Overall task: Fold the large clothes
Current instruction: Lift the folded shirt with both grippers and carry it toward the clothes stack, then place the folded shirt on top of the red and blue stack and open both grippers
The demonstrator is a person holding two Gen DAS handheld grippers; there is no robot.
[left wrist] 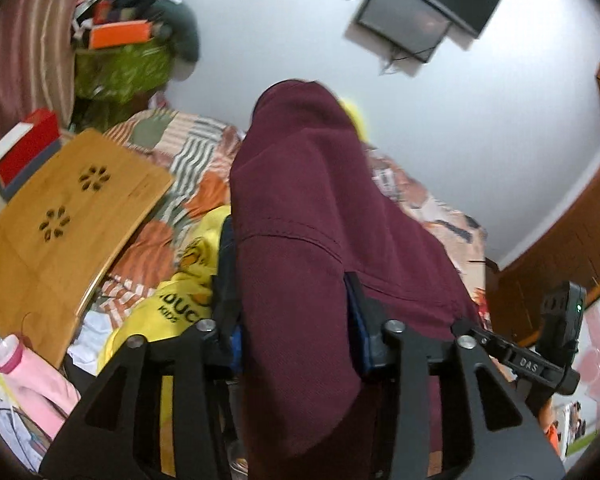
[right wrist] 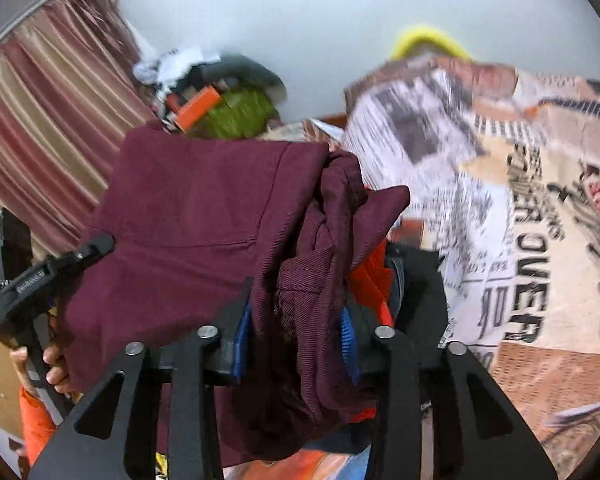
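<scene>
A large maroon garment [left wrist: 300, 216] is held up above the bed between both grippers. My left gripper [left wrist: 290, 304] is shut on a thick fold of it; the cloth rises in front of the lens and drapes down between the fingers. My right gripper [right wrist: 296, 332] is shut on a bunched edge of the same maroon garment [right wrist: 204, 208], which spreads flat to the left toward the other gripper's body [right wrist: 40, 276]. The right gripper's body shows at the right of the left wrist view [left wrist: 556, 340]. Blue pads [right wrist: 346, 336] press the cloth.
The bed has a patchwork sheet [left wrist: 196, 160]. A wooden lap table [left wrist: 60, 232] lies at the left with a red box [left wrist: 24, 148]. Yellow clothes [left wrist: 180, 300] and a pink item [left wrist: 32, 380] lie below. A printed fabric [right wrist: 520, 240] covers the right. Curtains [right wrist: 40, 120] hang at the left.
</scene>
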